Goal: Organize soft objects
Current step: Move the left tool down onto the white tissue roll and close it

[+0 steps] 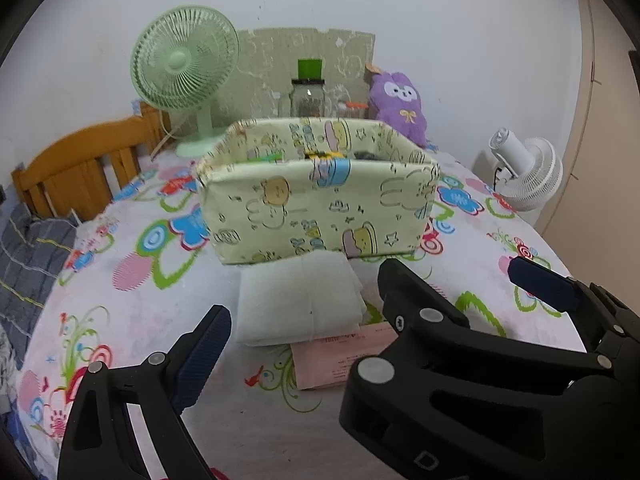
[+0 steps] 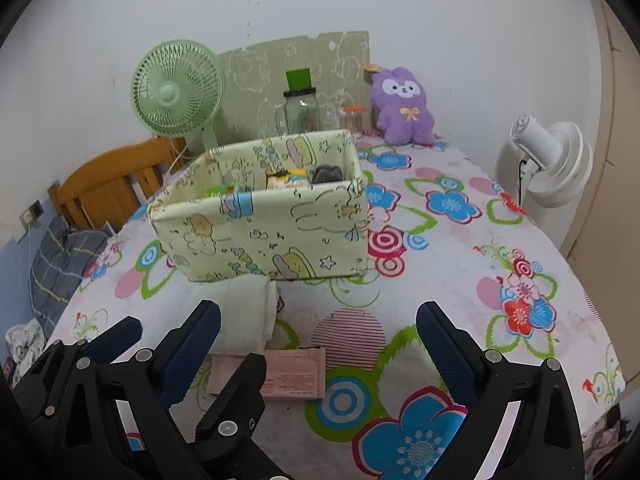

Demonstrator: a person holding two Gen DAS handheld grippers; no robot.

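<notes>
Two wrist views, same flowered bedsheet (image 1: 120,360), landmark = pale-green cartoon-print fabric bin (image 1: 320,212).

Left wrist view only: left gripper (image 1: 304,324), fingers apart, nothing between them. Its right finger overlaps the right gripper in frame; a blue pad of that one shows off to the bin's near right.

Right wrist view only: deeper look into the bin — a green item, a yellow packet and a dark grey soft item against the bin's far wall. Right gripper (image 2: 320,336) fingers spread wide, nothing held. Left gripper's fingers also in frame at lower left, open.

Counts:
- fabric bins: 1
- folded white cloths (image 1: 300,300): 1
- pink printed packets (image 1: 340,356): 1
- fans: 2 — green desk fan (image 1: 186,64) behind the bin to its left, white fan (image 1: 524,168) off the bin's right side
- purple plush toys (image 1: 398,104): 1, behind the bin to its right
- glass jars (image 1: 308,96) with green-topped lid: 1, directly behind the bin

Task item: white cloth, folded into a soft rectangular pad, edges stacked on its right side, a seam across the top face. Lies flat on the sheet touching the bin's near wall. Its near edge lies over the far end of the pink packet.
</notes>
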